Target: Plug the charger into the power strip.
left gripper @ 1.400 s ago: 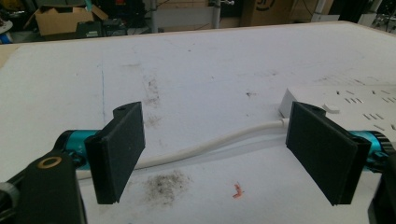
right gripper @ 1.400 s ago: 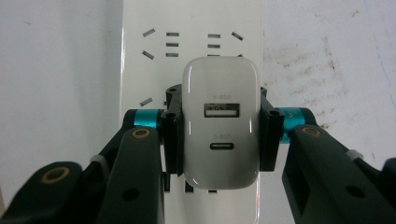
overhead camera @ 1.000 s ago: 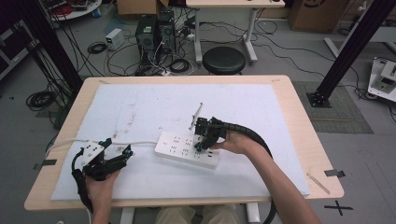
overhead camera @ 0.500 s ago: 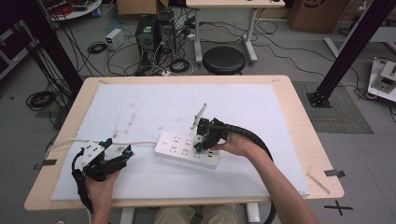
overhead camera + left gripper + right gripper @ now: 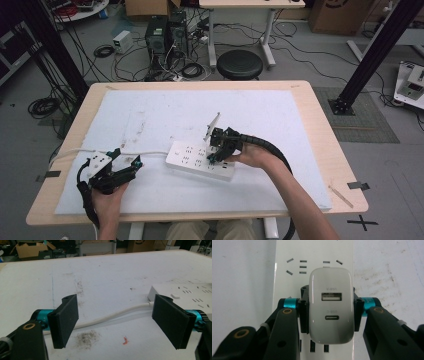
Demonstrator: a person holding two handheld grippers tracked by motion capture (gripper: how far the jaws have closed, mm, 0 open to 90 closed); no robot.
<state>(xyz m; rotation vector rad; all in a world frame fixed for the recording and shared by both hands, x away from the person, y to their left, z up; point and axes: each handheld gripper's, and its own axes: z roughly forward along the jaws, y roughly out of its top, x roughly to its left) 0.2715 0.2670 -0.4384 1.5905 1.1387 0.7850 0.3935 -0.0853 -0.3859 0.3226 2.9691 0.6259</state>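
At frame centre, the right gripper clamps a white USB charger over the power strip; press straight down, prongs aligned with the slots.

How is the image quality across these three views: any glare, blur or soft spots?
High view: even light, slightly soft, the right gripper small over the power strip. Left gripper view: sharp on the cable, dirt smudges clear, open jaws dark. Right gripper view: the white charger shows mild glare on its rounded edges, port lettering faint; strip slots crisp.
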